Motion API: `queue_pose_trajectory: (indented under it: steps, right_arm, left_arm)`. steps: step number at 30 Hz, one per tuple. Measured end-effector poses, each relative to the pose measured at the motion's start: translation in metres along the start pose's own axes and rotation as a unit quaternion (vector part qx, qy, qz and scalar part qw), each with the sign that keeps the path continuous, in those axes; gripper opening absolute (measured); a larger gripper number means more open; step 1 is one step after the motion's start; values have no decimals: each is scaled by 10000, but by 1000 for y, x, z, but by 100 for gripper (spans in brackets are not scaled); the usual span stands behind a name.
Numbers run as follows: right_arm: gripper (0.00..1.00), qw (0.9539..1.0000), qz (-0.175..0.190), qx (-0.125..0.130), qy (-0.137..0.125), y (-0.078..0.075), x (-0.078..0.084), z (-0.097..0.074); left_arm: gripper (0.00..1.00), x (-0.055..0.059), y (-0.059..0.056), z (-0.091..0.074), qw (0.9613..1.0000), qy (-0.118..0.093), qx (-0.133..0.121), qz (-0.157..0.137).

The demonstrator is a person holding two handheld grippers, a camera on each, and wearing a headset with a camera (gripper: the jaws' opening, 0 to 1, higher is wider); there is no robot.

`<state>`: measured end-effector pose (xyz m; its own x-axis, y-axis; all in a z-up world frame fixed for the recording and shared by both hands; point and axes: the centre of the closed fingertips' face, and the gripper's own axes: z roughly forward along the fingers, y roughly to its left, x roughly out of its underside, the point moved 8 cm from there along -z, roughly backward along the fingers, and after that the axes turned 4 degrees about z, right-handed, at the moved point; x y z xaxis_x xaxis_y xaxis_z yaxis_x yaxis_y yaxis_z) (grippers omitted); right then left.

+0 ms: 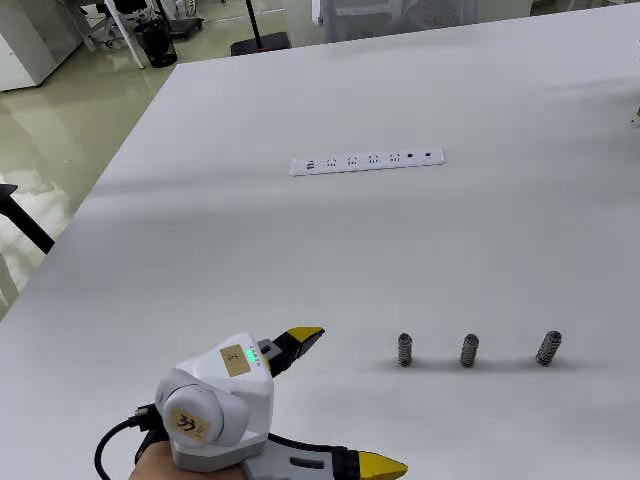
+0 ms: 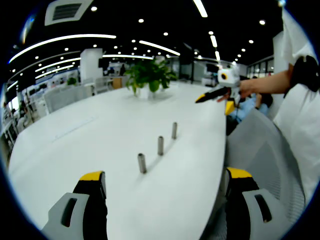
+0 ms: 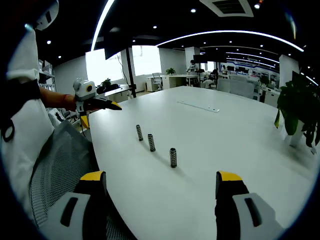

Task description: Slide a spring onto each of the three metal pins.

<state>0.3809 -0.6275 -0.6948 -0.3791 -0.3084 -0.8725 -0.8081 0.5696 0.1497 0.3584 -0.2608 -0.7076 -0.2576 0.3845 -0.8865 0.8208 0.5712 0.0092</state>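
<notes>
Three short metal pins stand in a row on the white table (image 1: 300, 240), each with a coiled spring around it: the left (image 1: 405, 349), the middle (image 1: 469, 350) and the right (image 1: 548, 347), which leans a little. My left gripper (image 1: 345, 400) is open at the table's near edge, left of the row, holding nothing. In the left gripper view the pins (image 2: 160, 145) stand ahead of the open left gripper (image 2: 166, 176), with the right gripper (image 2: 215, 93) far beyond them. My right gripper (image 3: 160, 176) is open and faces the springs (image 3: 151, 142) from the other end.
A white power strip (image 1: 367, 160) lies across the middle of the table, well behind the pins. A grey mesh chair (image 2: 260, 150) stands off the near edge. A potted plant (image 3: 300, 107) sits at the table's right end.
</notes>
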Motion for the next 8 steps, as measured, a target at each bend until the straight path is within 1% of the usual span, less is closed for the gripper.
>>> queue_pose_trajectory:
  steps: [8]
  right_arm:
    - [91, 10000, 16, 2, -12, 0, 1, -1]
  left_arm:
    - [100, 0, 0, 1, 10000, 7, 10, -6]
